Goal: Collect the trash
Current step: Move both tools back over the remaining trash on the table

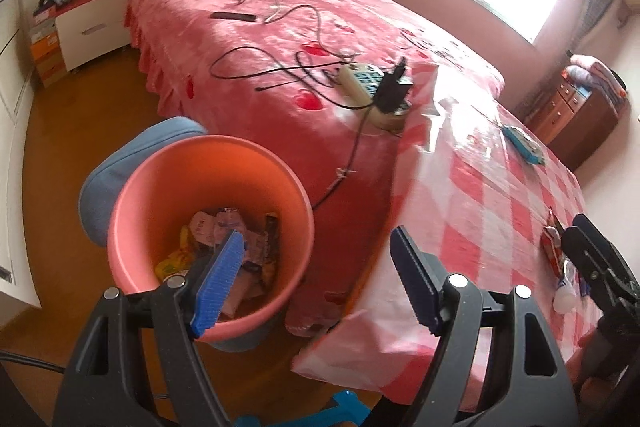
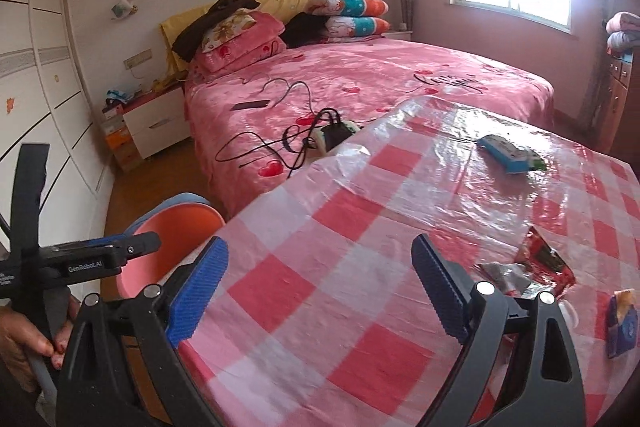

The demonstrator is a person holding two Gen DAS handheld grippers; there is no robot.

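Pink plastic forms the bin (image 1: 208, 195), which stands on the wooden floor (image 1: 80, 131) between a blue chair (image 1: 120, 163) and the corner of the table (image 1: 460, 227). Crumpled wrappers (image 1: 224, 239) lie in its bottom. The left gripper (image 1: 316, 259) hangs over the gap between bin and table, jaws apart with nothing between them; one blue pad (image 1: 220, 279) overlaps the bin's mouth, the other sits above the table edge.

On the red-and-white checked cloth (image 2: 360, 227), more trash waits near the right edge: a red packet (image 2: 548, 263), a crumpled grey wrapper (image 2: 504, 275) touching it, and a blue-and-orange packet (image 2: 622, 319) just beside. The right gripper (image 2: 320, 287) hovers over the cloth to the left of that pile, jaws wide and empty. A blue box (image 2: 508, 153) lies well apart, toward the far side of the table.

Behind the table stands a bed (image 2: 380, 75) with a power strip (image 2: 332, 135) and black cables (image 2: 256, 147) on its pink cover. A hand (image 2: 28, 339) grips the left gripper's handle.
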